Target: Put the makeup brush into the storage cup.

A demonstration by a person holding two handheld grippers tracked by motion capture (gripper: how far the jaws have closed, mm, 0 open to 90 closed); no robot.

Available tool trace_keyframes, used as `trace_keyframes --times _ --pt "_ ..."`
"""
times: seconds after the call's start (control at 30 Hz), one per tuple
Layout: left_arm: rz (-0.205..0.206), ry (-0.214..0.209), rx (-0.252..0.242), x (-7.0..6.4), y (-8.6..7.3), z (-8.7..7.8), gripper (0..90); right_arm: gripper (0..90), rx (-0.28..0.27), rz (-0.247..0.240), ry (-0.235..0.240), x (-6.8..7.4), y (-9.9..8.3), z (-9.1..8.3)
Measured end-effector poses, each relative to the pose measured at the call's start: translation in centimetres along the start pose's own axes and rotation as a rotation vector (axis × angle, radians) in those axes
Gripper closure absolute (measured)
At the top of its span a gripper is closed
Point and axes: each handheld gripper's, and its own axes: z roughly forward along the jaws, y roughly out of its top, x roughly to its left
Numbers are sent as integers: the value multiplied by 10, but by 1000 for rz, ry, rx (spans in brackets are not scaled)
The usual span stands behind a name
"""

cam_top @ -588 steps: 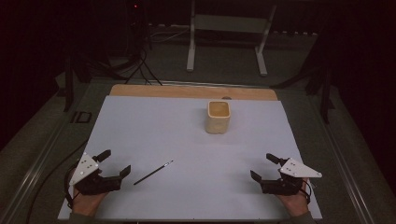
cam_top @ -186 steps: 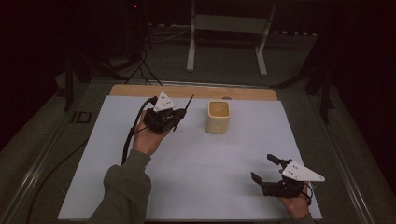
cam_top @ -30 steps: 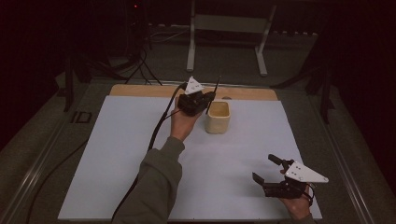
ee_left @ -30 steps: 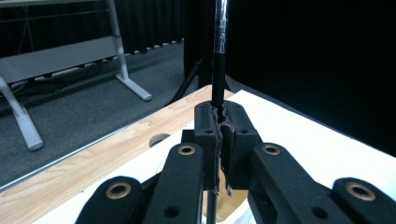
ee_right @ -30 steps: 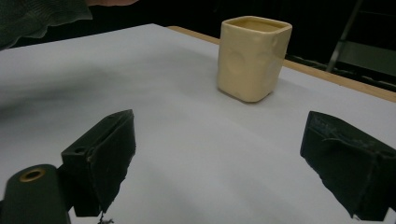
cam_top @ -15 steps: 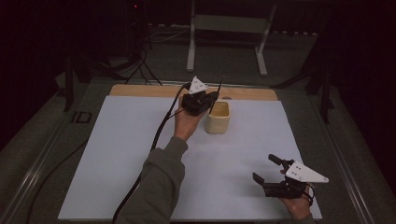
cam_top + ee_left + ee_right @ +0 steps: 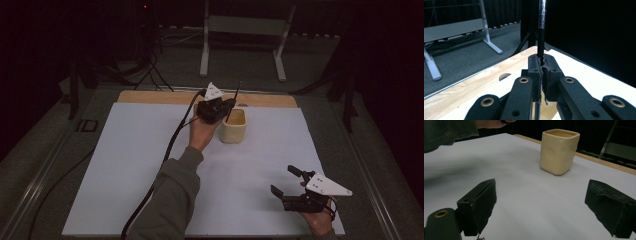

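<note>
A cream square cup (image 7: 234,125) (image 7: 559,150) stands upright toward the back of the white mat. My left gripper (image 7: 222,106) (image 7: 542,70) hovers just left of the cup's rim, shut on a thin black pen (image 7: 232,104) (image 7: 541,32). The pen stands nearly upright, its lower end down at the cup's mouth; the cup's rim shows cream (image 7: 549,110) below the jaws. My right gripper (image 7: 285,181) (image 7: 544,212) rests on the mat near the front right corner, open with nothing between its jaws, facing the cup.
The white mat (image 7: 140,165) covers most of a wooden board whose bare strip (image 7: 160,96) runs along the back edge. The left gripper's black cable (image 7: 167,150) trails across the mat beside the sleeve (image 7: 170,200). A grey stand (image 7: 245,30) sits on the floor beyond.
The left gripper has shifted slightly right toward the cup, bringing the pen's lower end over the cup's mouth. The right gripper has stayed still.
</note>
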Motion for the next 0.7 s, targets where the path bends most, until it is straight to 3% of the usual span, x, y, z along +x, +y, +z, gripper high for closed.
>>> trace_keyframes --times 0.7 --pt "-16 -5 27 3 -10 11 867 103 -2 -1 -3 -1 0 -1"
